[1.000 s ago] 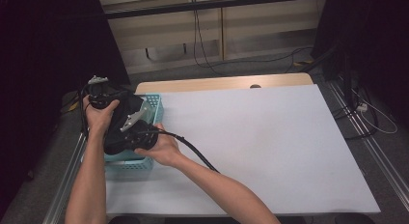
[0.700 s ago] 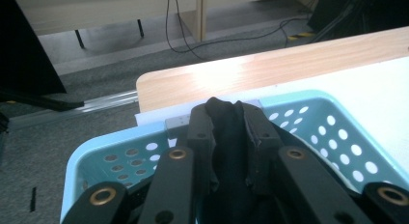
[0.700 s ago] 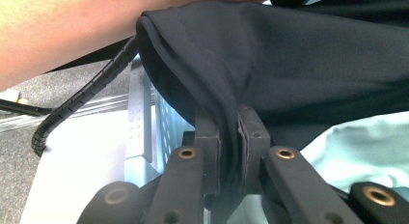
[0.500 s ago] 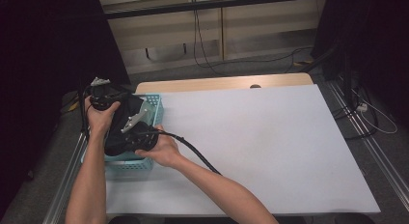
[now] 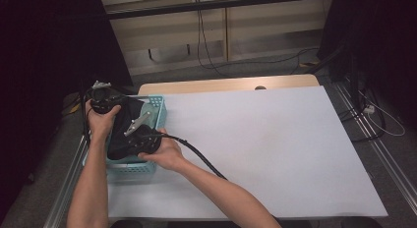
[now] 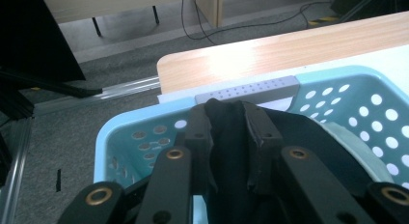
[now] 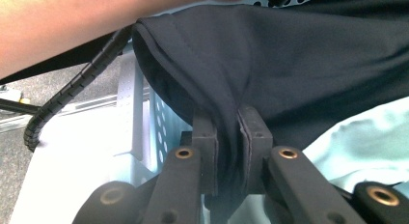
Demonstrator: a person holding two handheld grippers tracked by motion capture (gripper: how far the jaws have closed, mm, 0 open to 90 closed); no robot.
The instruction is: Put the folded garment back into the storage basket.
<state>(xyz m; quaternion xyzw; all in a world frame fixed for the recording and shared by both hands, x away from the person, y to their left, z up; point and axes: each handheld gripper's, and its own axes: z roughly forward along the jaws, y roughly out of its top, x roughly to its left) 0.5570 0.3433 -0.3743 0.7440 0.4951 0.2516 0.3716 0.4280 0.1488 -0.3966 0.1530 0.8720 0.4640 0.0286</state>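
Black cloth (image 5: 123,132), a dark garment, sits bunched over a light blue perforated basket (image 5: 156,106) at the near left corner of the white-covered table (image 5: 275,149). Taking the basket as the landmark: the table's bare surface stretches away to its right, and a strip of bare wood edges the table beyond it.

Compared with a second ago, both hands have shifted only slightly over the basket, with the cloth gathered a little higher between them. This suggests the garment is being lifted out of the basket, not put in, though the lift has barely begun.

Left gripper (image 6: 230,119), at the basket's far left rim, has its jaws closed on a fold of the black cloth. Right gripper (image 7: 226,137), at the basket's near side, also pinches a fold of the same cloth between shut jaws. Its ribbed black cable (image 5: 196,154) trails off to the right of the basket across the table.

Pale mint fabric (image 7: 347,137) lies under the black cloth inside the basket.

No brand, label or readable writing appears on the cloth, basket or grippers.
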